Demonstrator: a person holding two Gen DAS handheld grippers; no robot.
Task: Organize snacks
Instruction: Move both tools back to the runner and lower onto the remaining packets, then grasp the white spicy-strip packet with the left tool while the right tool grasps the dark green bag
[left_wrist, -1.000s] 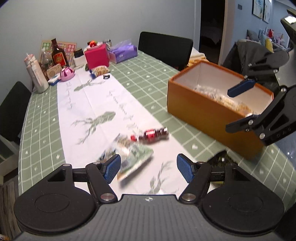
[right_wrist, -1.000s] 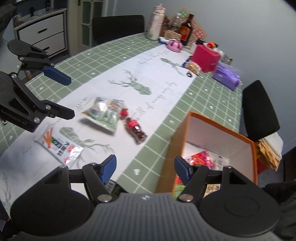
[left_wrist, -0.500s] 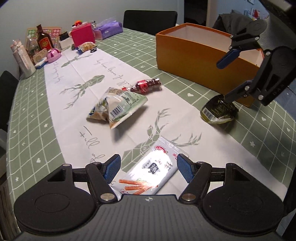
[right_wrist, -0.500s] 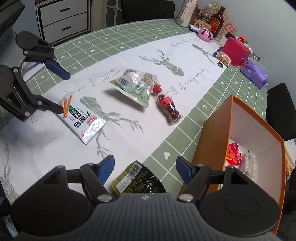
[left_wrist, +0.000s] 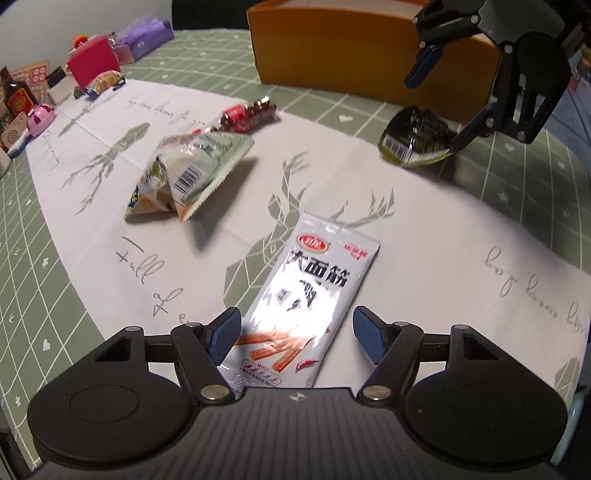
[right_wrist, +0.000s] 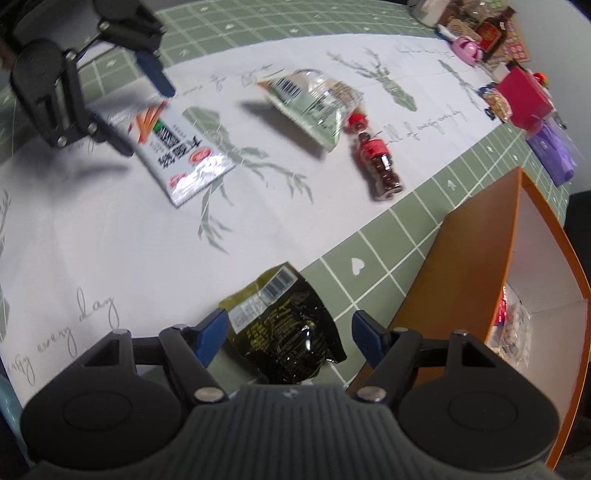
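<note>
Two tools, one packet each: left tool open, straddling the silver snack packet flat on the counter; right tool open around the dark green packet, just beside the orange box. Neither gripped yet. Paired reach likely speeds loading the box.

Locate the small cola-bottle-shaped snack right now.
The cola-bottle snack lies flat on the white table runner, its red cap touching the pale green snack bag, between that bag and the orange box, clear of both grippers.
</note>
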